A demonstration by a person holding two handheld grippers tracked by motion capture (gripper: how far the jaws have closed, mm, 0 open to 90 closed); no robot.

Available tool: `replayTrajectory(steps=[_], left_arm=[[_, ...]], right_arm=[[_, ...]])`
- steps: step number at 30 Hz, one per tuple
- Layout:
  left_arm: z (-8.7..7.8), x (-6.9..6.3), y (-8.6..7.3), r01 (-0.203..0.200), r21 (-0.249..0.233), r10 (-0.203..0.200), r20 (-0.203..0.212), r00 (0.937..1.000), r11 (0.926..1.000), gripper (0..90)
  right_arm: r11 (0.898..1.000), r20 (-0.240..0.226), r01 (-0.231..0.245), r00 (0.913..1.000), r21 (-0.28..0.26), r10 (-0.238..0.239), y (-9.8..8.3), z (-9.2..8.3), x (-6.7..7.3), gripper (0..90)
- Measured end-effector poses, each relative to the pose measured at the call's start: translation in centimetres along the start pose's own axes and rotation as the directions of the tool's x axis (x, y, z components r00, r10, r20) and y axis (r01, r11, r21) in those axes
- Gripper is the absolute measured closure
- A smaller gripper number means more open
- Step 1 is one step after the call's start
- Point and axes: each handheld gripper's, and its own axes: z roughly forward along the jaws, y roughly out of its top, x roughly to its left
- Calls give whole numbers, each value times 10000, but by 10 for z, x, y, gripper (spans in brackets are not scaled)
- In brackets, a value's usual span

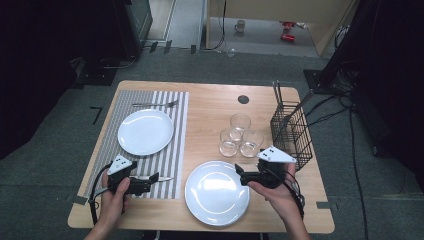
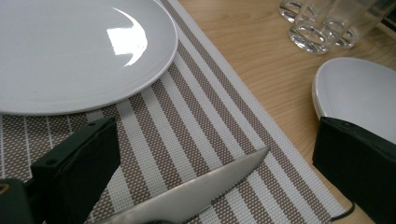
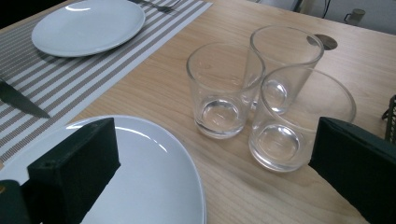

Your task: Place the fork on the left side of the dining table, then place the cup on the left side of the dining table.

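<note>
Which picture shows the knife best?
The left gripper view: the knife blade lies large over the striped placemat, between the open tongs. The high view shows it small by the left tongs; the right gripper view shows just its dark tip.

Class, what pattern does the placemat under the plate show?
Brown and white stripes on the placemat, clearest in the left gripper view.

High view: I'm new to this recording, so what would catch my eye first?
Two white plates stand out: one on the striped placemat at the left, another on bare wood near the front edge. Three empty glasses cluster mid-table beside a black wire basket. A knife lies on the mat between the left gripper's fingers.
</note>
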Motion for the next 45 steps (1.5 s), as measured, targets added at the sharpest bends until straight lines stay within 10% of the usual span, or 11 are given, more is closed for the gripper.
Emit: replayTrajectory(steps=[18, 36, 45], left_arm=[[4, 4, -13, -222, 228, 225, -160, 9996, 9995, 11], [1, 8, -16, -186, 255, 189, -96, 9998, 9995, 12], [2, 8, -16, -196, 293, 197, -37, 9998, 9994, 11]], right_arm=[[9999, -61, 24, 10000, -153, -25, 19, 35, 15, 128], [9987, 45, -391, 9992, -342, 393, 29, 89, 21, 651], [9973, 276, -729, 9970, -20, 730, 32, 106, 16, 772]])
